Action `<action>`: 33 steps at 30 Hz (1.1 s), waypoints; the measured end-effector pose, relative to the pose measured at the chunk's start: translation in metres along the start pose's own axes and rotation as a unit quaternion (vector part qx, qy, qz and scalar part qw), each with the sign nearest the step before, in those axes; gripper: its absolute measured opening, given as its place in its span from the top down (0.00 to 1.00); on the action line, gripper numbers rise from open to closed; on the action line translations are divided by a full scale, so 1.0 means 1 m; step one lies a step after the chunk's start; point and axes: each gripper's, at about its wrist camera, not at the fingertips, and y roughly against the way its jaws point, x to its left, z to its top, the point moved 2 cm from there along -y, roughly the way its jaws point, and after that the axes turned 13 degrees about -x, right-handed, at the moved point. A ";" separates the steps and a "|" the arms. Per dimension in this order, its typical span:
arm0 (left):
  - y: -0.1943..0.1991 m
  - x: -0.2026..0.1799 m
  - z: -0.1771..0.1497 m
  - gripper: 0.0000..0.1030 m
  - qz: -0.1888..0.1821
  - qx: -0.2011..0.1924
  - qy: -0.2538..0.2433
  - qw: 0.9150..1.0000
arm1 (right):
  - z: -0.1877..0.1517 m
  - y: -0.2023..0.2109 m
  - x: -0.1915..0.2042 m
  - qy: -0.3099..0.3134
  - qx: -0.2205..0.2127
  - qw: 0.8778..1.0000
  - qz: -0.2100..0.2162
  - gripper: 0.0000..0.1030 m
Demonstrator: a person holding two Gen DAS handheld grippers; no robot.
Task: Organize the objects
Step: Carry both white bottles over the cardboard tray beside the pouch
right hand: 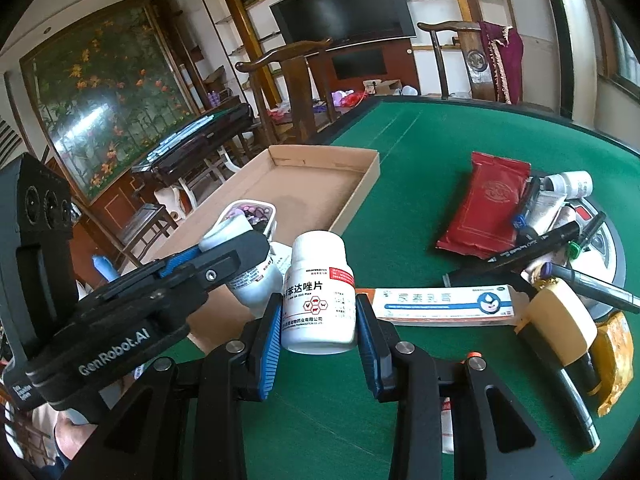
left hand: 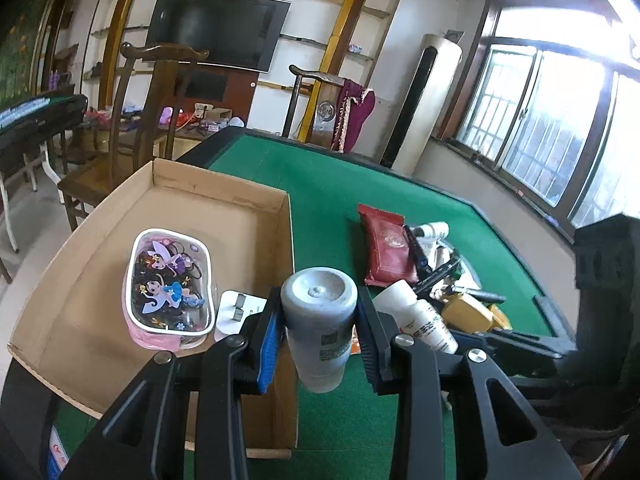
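A cartoon pouch (left hand: 170, 286) lies in the cardboard tray (left hand: 92, 248) on the green table (left hand: 328, 184), a red packet (right hand: 484, 208) and pens (right hand: 540, 244) piled nearby. The left gripper (left hand: 320, 316) clamps a grey bottle (left hand: 320, 320) at the tray's edge; the right gripper (right hand: 318, 320) grips a white pill bottle (right hand: 318, 296) above the felt.

Both claws are black, angular frames with round silver screws and ribbed blue pads; the left claw (right hand: 224, 264), at nine o'clock, bears white "GenRobot.AI" lettering.
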 end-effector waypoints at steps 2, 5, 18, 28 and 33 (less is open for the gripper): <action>0.004 0.004 0.002 0.67 -0.008 -0.003 0.006 1.000 | 0.002 -0.001 0.005 0.003 -0.002 1.000 0.002 0.63; 0.007 0.009 0.005 0.67 -0.011 -0.005 0.014 1.000 | 0.005 -0.002 0.012 0.009 -0.006 1.000 0.004 0.63; 0.022 0.070 0.011 0.67 0.049 -0.011 0.044 0.998 | -0.001 -0.043 0.052 0.045 0.024 0.999 0.018 0.63; 0.026 0.106 0.009 0.67 0.085 0.000 0.062 0.994 | -0.012 -0.062 0.077 0.061 0.046 0.996 0.040 0.63; 0.027 0.117 0.008 0.67 0.102 0.002 0.068 0.992 | -0.021 -0.075 0.082 0.064 0.066 0.995 0.045 0.63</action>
